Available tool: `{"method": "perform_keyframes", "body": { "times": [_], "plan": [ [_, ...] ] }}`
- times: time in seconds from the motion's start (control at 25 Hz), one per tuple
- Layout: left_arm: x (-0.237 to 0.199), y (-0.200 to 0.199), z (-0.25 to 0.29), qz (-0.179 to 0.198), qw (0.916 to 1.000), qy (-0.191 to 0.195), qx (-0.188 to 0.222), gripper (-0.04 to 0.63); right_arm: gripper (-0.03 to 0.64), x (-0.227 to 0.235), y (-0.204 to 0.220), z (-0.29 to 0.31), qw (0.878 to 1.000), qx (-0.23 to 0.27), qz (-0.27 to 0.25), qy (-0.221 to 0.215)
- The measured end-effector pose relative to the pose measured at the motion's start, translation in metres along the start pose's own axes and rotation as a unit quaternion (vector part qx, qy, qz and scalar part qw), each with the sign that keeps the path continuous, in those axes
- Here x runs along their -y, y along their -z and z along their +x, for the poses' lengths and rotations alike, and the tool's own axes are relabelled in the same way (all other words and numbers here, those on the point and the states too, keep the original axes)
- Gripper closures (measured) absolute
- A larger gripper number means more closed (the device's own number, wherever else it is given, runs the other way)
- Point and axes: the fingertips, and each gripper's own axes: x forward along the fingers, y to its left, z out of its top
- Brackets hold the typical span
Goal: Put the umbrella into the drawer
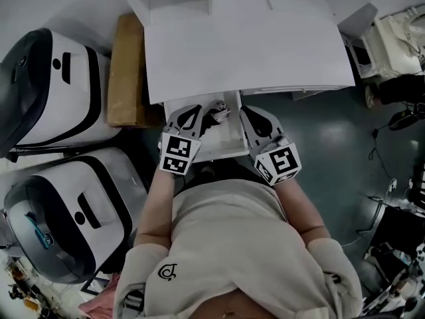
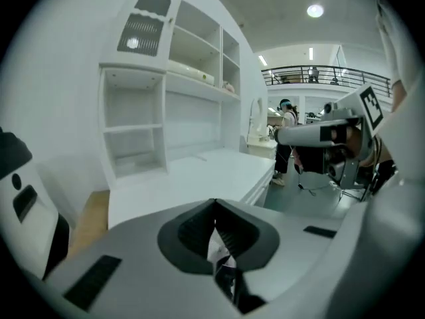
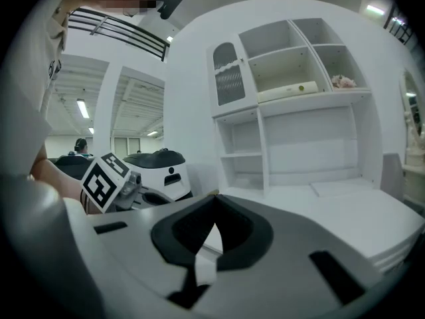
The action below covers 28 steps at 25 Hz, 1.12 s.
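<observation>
In the head view the white drawer (image 1: 229, 138) stands pulled out from under the desk, right in front of the person. A small crumpled dark-and-pink umbrella (image 1: 217, 112) lies at its back, between the two grippers. My left gripper (image 1: 198, 113) hangs over the drawer's left side, just left of the umbrella. Its jaws meet at the tips (image 2: 215, 209), and a dark and pale scrap shows in the slit below them. My right gripper (image 1: 247, 114) is over the drawer's right side, shut and empty (image 3: 214, 219).
The white desk top (image 1: 246, 45) carries a shelf unit (image 2: 166, 105) at its back. A brown board (image 1: 125, 72) leans at the desk's left. Two white-and-black pods (image 1: 56, 88) (image 1: 66, 211) stand to the left. A person (image 2: 287, 135) stands far off.
</observation>
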Motion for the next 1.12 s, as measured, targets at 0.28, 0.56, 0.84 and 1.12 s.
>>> {"method": "perform_keyframes", "body": {
  "times": [0.28, 0.56, 0.84, 1.12],
  "plan": [
    [-0.024, -0.061, -0.065, 0.008, 0.9932, -0.055, 0.102, 0.583, 0.611, -0.017, -0.029, -0.001, 0.999, 0.029, -0.030, -0.012],
    [-0.042, -0.112, -0.136, -0.010, 0.9752, -0.083, 0.205, 0.583, 0.611, -0.026, -0.066, -0.002, 0.997, 0.066, -0.047, -0.020],
    [-0.048, -0.134, -0.173, -0.014, 0.9632, -0.102, 0.249, 0.583, 0.612, -0.035, -0.087, -0.006, 0.994, 0.087, -0.062, -0.026],
    [-0.049, -0.137, -0.176, -0.049, 0.9604, -0.086, 0.261, 0.583, 0.612, -0.039, -0.096, -0.010, 0.993, 0.093, -0.068, -0.027]
  ]
}}
